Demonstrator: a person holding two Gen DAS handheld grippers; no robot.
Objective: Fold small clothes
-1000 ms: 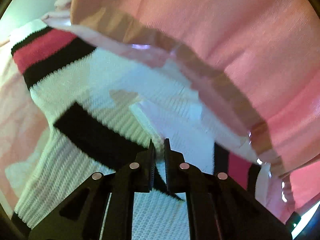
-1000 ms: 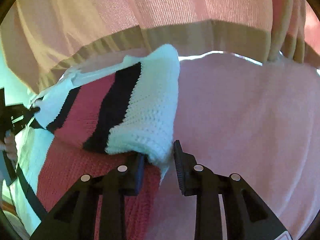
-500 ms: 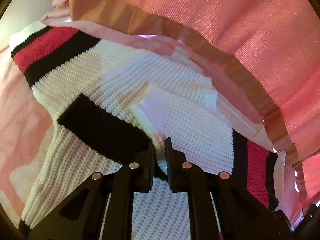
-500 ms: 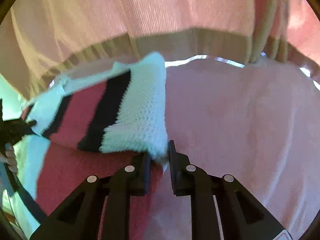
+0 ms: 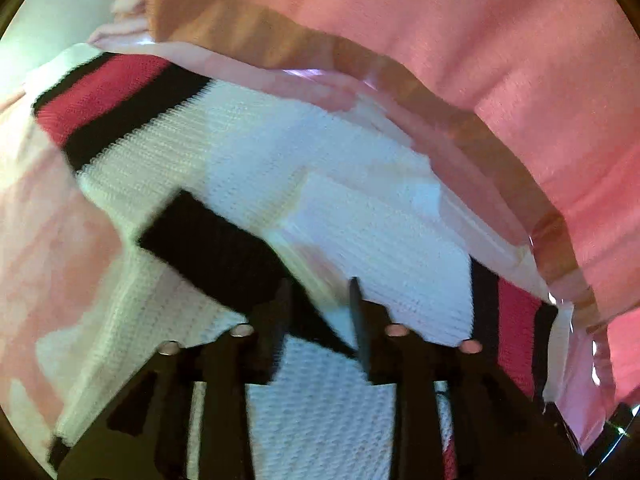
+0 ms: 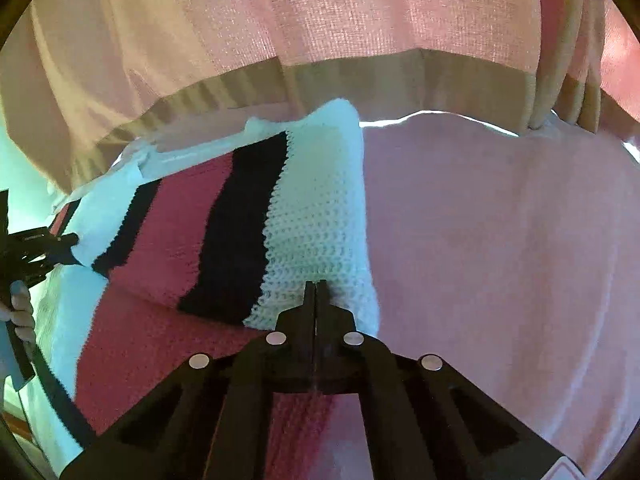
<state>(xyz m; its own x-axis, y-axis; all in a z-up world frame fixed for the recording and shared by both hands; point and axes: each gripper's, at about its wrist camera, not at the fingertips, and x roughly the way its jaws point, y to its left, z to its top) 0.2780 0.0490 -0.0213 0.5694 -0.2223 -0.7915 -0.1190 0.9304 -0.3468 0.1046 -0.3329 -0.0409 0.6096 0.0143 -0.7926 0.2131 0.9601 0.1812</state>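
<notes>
Left wrist view: our left tongs (image 5: 318, 300) stand released, the two fingers apart with a clear gap between them, and the knit sweater (image 5: 360, 208) lies directly under and ahead of them. We see its white body crossed by a black band (image 5: 216, 252) that runs down between the fingers, and red-and-black striped ends at the upper left (image 5: 104, 100) and at the lower right. The picture is blurred, so we cannot tell whether the fingertips touch the knit. The sweater lies spread on a pink sheet (image 5: 44, 216), and a pink curtain (image 5: 460, 32) with a tan hem hangs over its far edge.

In the right wrist view our right tongs (image 6: 315, 286) are clenched, fingers pressed together, pinching the white edge of a folded-over part of the sweater (image 6: 316, 220). That folded flap shows white, black and red stripes and rests on top of the sweater's red part (image 6: 160, 356). To the right of the flap the pink sheet (image 6: 500, 260) lies bare. At the far left edge we see the left tongs (image 6: 44, 246) against the sweater's far side, with the fingers of the person's left hand (image 6: 20, 312) just below. The curtain (image 6: 320, 20) hangs across the back.
</notes>
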